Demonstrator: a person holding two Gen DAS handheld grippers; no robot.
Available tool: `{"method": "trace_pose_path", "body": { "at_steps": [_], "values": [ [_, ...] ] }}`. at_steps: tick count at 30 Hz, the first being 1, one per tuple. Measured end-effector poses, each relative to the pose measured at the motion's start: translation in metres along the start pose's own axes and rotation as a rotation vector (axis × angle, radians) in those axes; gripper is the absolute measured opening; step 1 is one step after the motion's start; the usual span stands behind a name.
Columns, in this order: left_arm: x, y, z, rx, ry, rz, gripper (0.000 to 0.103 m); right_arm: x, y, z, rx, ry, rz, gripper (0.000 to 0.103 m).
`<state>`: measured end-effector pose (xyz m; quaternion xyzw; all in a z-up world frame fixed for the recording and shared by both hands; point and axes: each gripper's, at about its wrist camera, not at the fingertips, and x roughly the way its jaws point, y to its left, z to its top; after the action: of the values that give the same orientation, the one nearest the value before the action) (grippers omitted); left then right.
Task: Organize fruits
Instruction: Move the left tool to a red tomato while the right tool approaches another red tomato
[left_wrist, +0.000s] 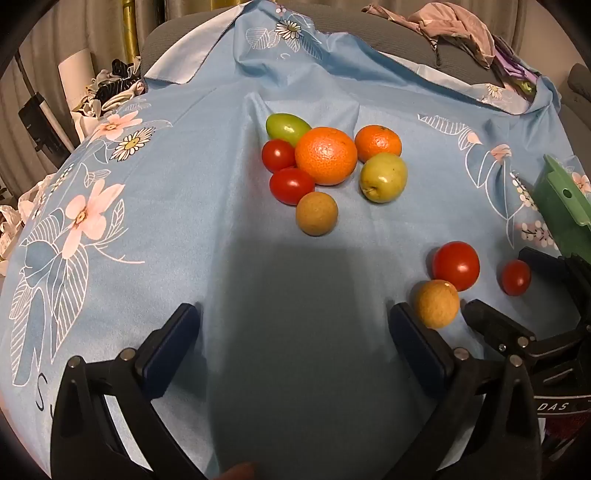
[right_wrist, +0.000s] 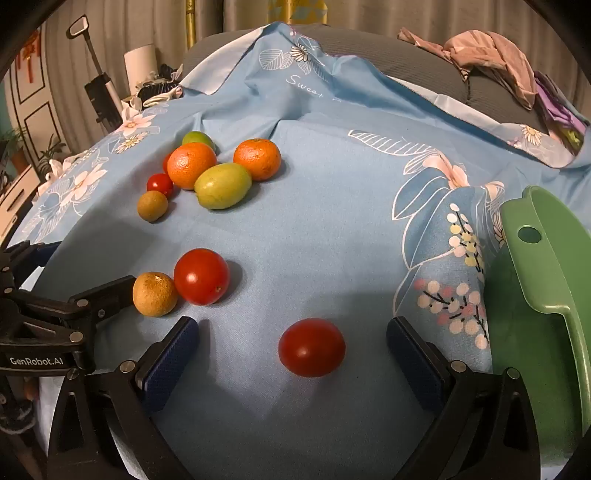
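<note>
Both sets of jaws stand wide apart and empty. The right gripper (right_wrist: 293, 354) brackets a small red tomato (right_wrist: 311, 347) lying on the blue floral cloth (right_wrist: 332, 229); the pads do not touch it. The left gripper (left_wrist: 293, 332) hangs over bare cloth. A fruit cluster (right_wrist: 214, 170) lies at 11 o'clock and a green tray (right_wrist: 546, 280) at 3 o'clock in the right wrist view.

Spread with a light-blue floral cloth (right_wrist: 314, 229). On it: a far cluster of two oranges (right_wrist: 191, 165), green fruits (right_wrist: 222, 185), cherry tomatoes (right_wrist: 160, 184) and a brown fruit (right_wrist: 152, 205); nearer, a tomato (right_wrist: 201, 276) touching another brown fruit (right_wrist: 155, 294), one lone tomato (right_wrist: 312, 347), and a green tray (right_wrist: 543, 295) at the right.
</note>
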<state>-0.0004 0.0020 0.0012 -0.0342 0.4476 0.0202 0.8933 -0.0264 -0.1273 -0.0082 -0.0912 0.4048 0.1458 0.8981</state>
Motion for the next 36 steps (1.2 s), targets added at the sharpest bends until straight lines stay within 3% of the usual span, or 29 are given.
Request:
{"method": "trace_pose_path", "body": {
  "at_steps": [8, 13, 16, 21, 23, 24, 26, 28, 30, 33, 36],
  "values": [
    [-0.007, 0.003, 0.001, -0.018, 0.009, 0.033, 0.102, 0.002, 0.0, 0.001, 0.003, 0.004, -0.001, 0.101],
    [-0.025, 0.017, 0.006, -0.102, -0.037, -0.017, 0.102, 0.006, 0.0, 0.002, 0.015, 0.042, -0.008, 0.102],
    [-0.033, 0.02, 0.01, -0.14, -0.052, -0.048, 0.099, 0.004, 0.002, 0.006, 0.014, 0.088, 0.05, 0.101],
    [-0.044, 0.02, 0.017, -0.164, -0.087, -0.112, 0.094, -0.029, 0.006, 0.013, -0.027, -0.009, 0.063, 0.101],
    [-0.046, 0.021, 0.02, -0.182, -0.086, -0.144, 0.089, -0.043, -0.001, 0.021, 0.019, -0.05, 0.093, 0.101],
    [-0.045, 0.021, 0.022, -0.19, -0.078, -0.163, 0.081, -0.048, -0.008, 0.026, 0.063, -0.062, 0.135, 0.101],
    [-0.044, 0.023, 0.029, -0.214, -0.063, -0.198, 0.069, -0.049, -0.019, 0.036, 0.145, -0.049, 0.203, 0.09],
    [-0.041, 0.025, 0.04, -0.23, -0.051, -0.22, 0.059, -0.041, -0.018, 0.049, 0.188, -0.014, 0.21, 0.061],
    [-0.036, 0.024, 0.052, -0.23, -0.036, -0.209, 0.055, -0.033, -0.016, 0.057, 0.193, 0.017, 0.205, 0.055],
    [-0.023, 0.024, 0.071, -0.228, 0.011, -0.193, 0.047, -0.023, -0.012, 0.054, 0.209, 0.043, 0.263, 0.055],
    [-0.018, 0.024, 0.076, -0.218, 0.011, -0.161, 0.045, -0.018, -0.016, 0.042, 0.23, 0.06, 0.304, 0.054]
  ]
}}
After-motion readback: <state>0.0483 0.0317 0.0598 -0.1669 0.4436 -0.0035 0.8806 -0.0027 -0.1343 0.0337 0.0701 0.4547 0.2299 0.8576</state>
